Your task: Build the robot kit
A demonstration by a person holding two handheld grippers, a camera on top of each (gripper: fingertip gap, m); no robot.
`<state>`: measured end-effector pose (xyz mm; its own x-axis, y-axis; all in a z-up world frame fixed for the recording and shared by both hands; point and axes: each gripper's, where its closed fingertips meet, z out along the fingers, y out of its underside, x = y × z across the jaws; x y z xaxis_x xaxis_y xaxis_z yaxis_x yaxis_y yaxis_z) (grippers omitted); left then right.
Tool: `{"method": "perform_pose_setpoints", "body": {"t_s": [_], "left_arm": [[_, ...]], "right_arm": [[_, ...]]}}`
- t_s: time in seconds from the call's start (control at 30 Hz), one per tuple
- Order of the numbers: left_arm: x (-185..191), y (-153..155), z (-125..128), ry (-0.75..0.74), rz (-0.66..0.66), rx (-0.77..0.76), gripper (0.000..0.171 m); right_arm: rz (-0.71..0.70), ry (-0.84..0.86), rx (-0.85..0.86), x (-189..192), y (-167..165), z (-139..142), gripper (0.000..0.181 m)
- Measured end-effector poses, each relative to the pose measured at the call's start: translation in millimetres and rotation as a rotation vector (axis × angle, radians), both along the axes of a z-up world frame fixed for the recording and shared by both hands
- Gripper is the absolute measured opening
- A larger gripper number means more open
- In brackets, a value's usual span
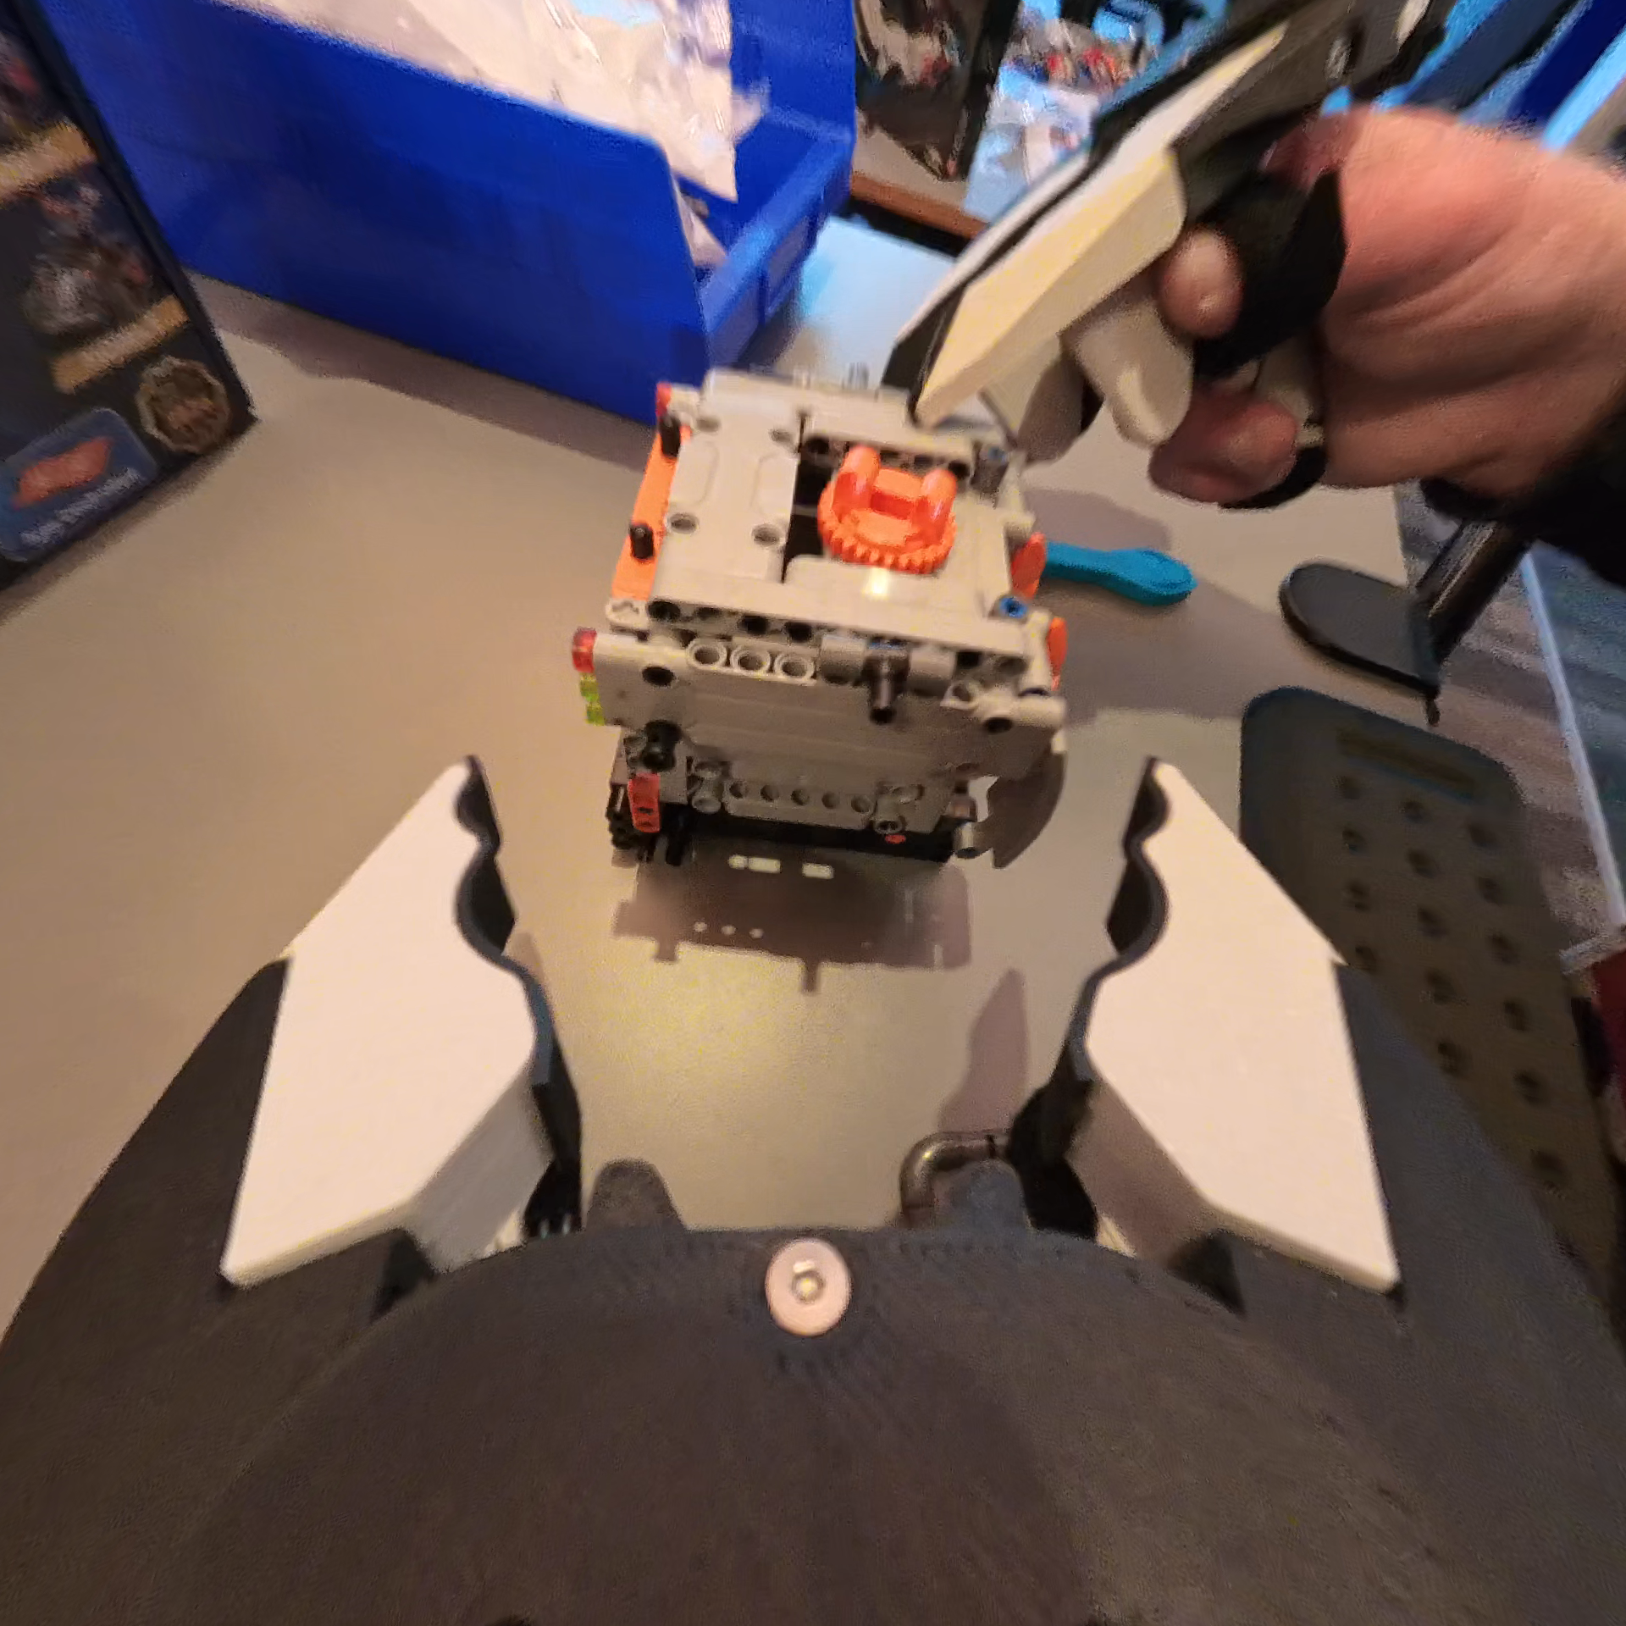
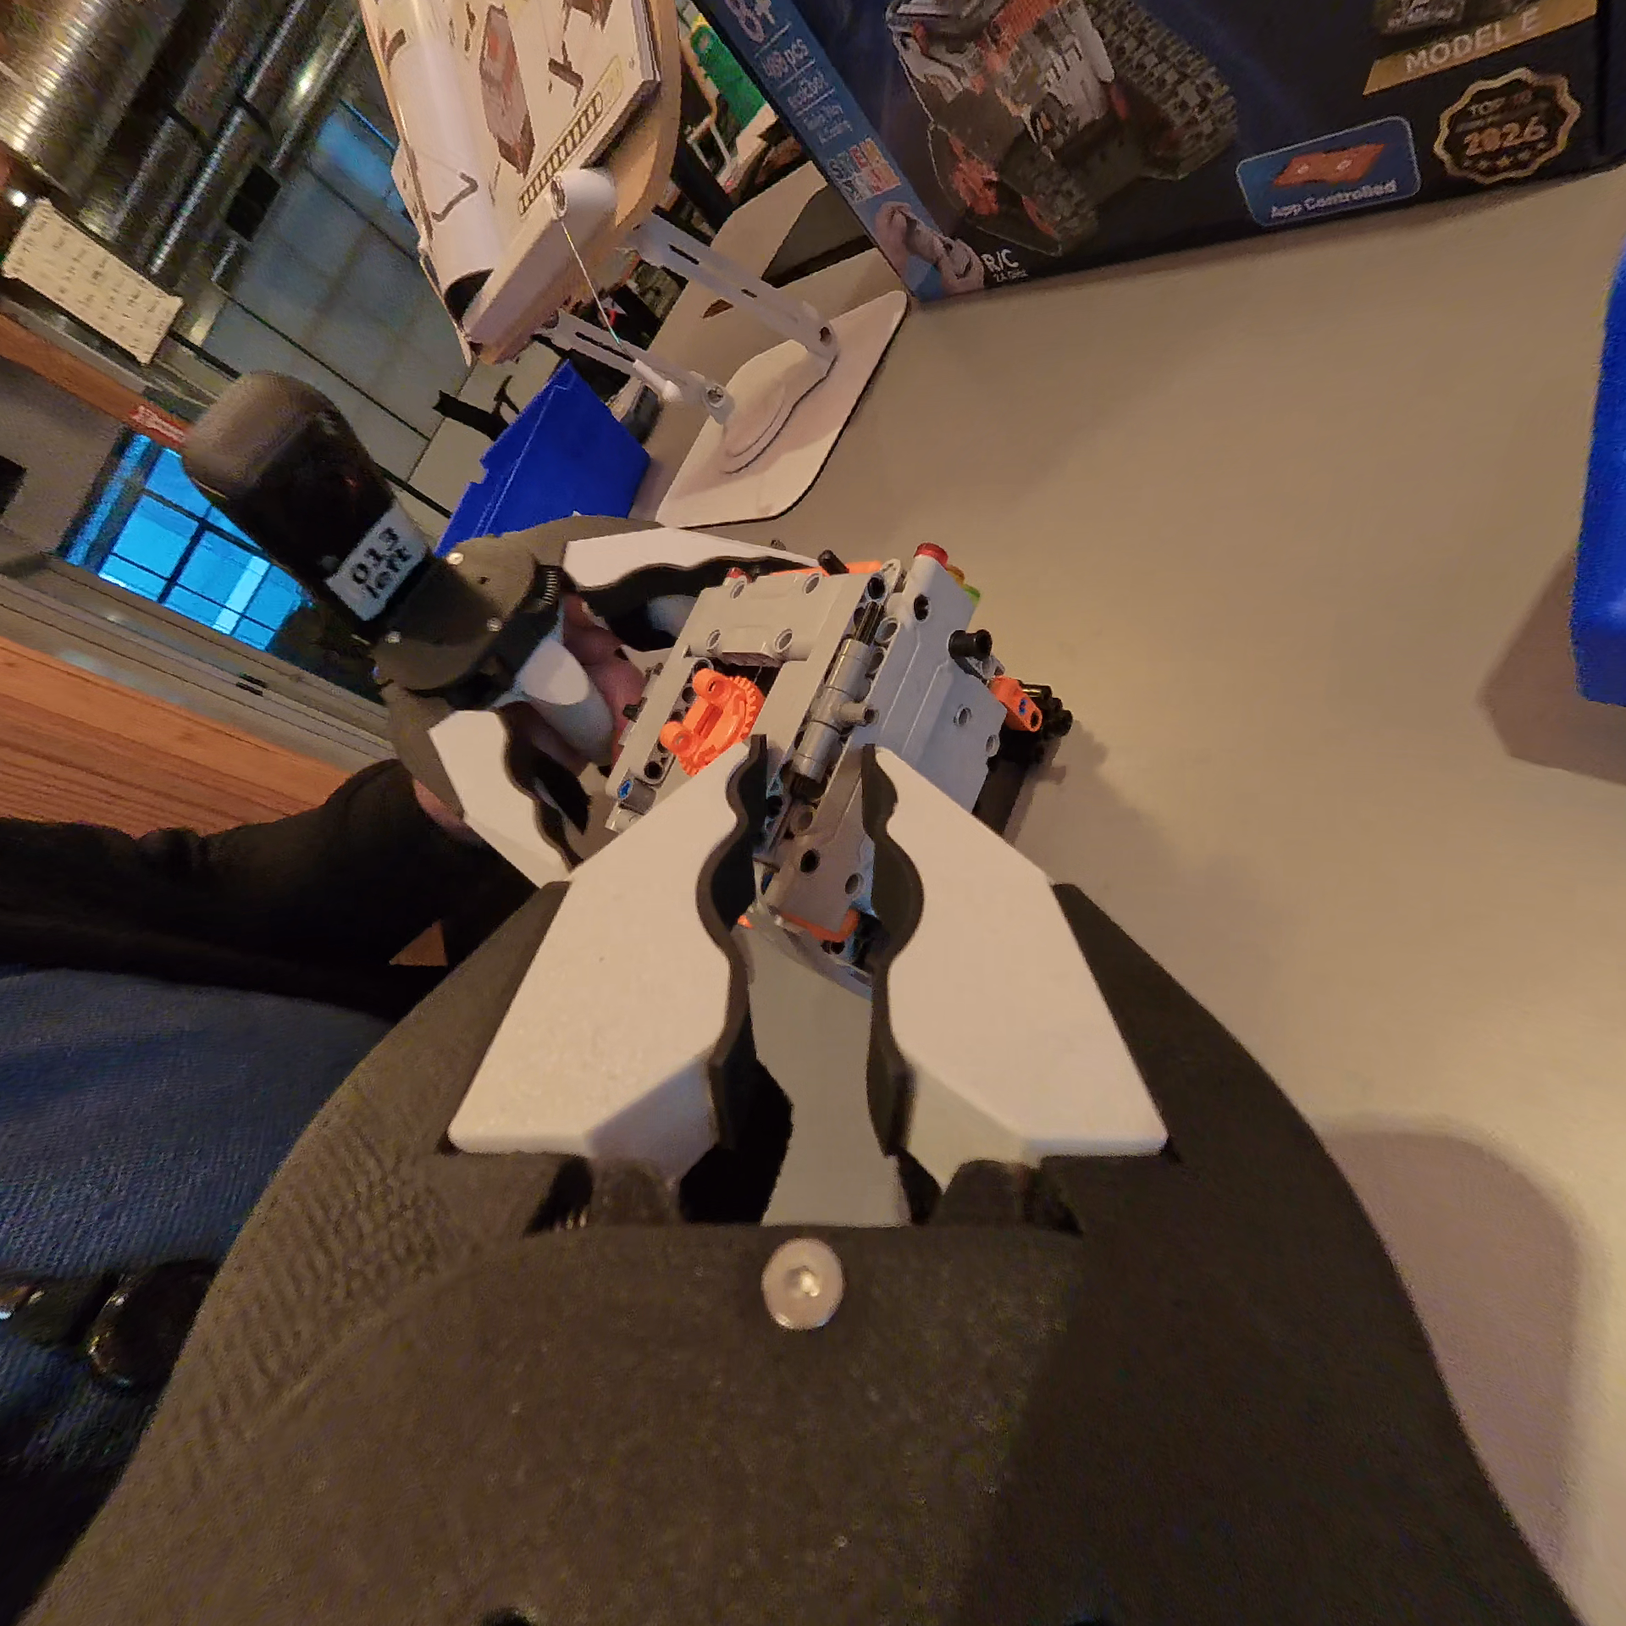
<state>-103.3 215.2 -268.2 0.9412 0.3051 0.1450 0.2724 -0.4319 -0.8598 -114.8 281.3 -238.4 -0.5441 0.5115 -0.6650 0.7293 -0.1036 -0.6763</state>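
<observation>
Hovering with fingers spread wide, left gripper (image 1: 814, 792) just short of the grey brick model (image 1: 818, 633) standing on the table (image 1: 264, 748), nothing between the fingers. Reaching in from the far right, right gripper (image 2: 805, 774), fingers narrowly parted around the model's far top edge (image 2: 818, 748); cannot tell whether actually pinching it. Sitting exposed on top, an orange gear (image 1: 887, 515). Crowding the far side, a blue bin (image 1: 440, 220) and a dark box (image 1: 97, 334) on the left. Lying right of the model, a teal tool (image 1: 1126, 572), a black stand base (image 1: 1355, 625) and a dark perforated mat (image 1: 1408, 880).
</observation>
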Motion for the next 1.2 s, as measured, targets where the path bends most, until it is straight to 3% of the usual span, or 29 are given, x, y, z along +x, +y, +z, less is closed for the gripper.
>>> {"method": "perform_pose_setpoints", "body": {"t_s": [0.03,0.07,0.17,0.57,1.2], "left_arm": [[-1,4,-8,-0.003,-0.026,-0.025,0.146],[1,8,-12,0.006,-0.049,-0.046,0.144],[5,20,-26,0.024,-0.09,-0.118,0.118],[-1,37,-4,0.03,-0.048,-0.118,0.117],[0,35,-5,0.028,-0.034,-0.108,0.117]], "right_arm": [[0.005,-0.005,-0.007,0,0,0,0.019],[0.008,-0.009,-0.012,-1,0,0,0.019],[-0.001,-0.014,-0.01,-4,0,0,0.018],[-0.061,-0.082,-0.098,-14,24,-7,0.013],[-0.047,-0.088,-0.14,-13,20,-6,0.014]]}}
